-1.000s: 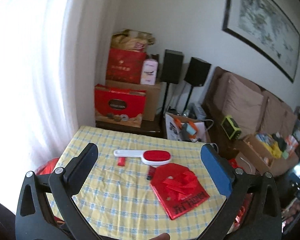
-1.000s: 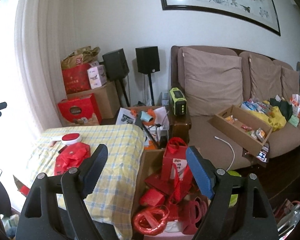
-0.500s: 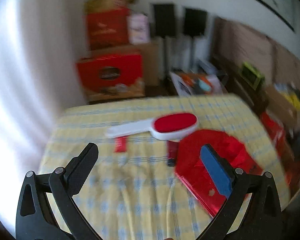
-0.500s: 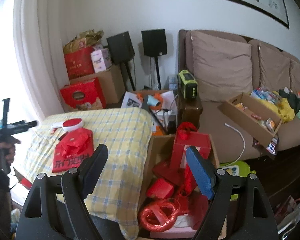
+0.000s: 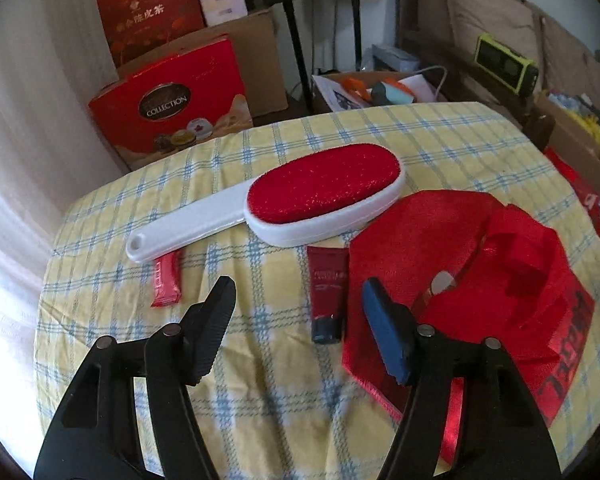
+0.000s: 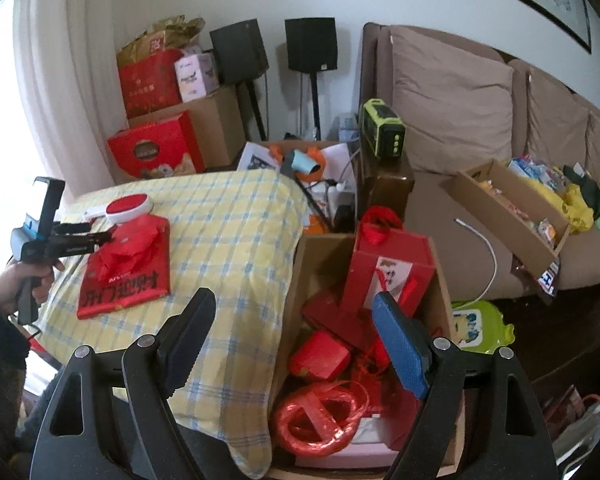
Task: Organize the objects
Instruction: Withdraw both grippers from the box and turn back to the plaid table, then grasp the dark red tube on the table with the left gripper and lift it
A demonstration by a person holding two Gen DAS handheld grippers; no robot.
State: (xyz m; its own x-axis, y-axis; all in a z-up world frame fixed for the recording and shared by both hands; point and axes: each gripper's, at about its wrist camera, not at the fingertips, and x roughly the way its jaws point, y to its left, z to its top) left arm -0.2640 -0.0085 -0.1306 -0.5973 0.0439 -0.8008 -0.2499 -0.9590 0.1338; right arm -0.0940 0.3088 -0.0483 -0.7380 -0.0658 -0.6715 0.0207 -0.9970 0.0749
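Note:
On the yellow checked table (image 5: pixel 260 380) lie a white lint brush with a red pad (image 5: pixel 320 196), a small red packet (image 5: pixel 165 278), a dark red tube (image 5: pixel 326 292) and a flat red bag (image 5: pixel 480 280). My left gripper (image 5: pixel 298 282) hangs low over the cloth. Its jaws are closing, with the tube lying in the gap near the blue finger (image 5: pixel 384 328), and no pad touches it. From the right wrist, a hand (image 6: pixel 20 284) holds that left gripper (image 6: pixel 102 236) over the table's left side. My right gripper (image 6: pixel 292 300) stands open and bare over a cardboard box of red items (image 6: pixel 324 248).
A red gift box (image 5: pixel 172 100) and stacked cartons stand behind the table, with two black speakers (image 6: pixel 310 42). A brown sofa (image 6: pixel 452 100) at the right carries a cardboard tray (image 6: pixel 508 208). A green-black device (image 6: pixel 382 128) sits on a side stand.
My left gripper has dropped close to the table over the tube and its jaws have narrowed. The right gripper has sunk a little toward the box beside the table.

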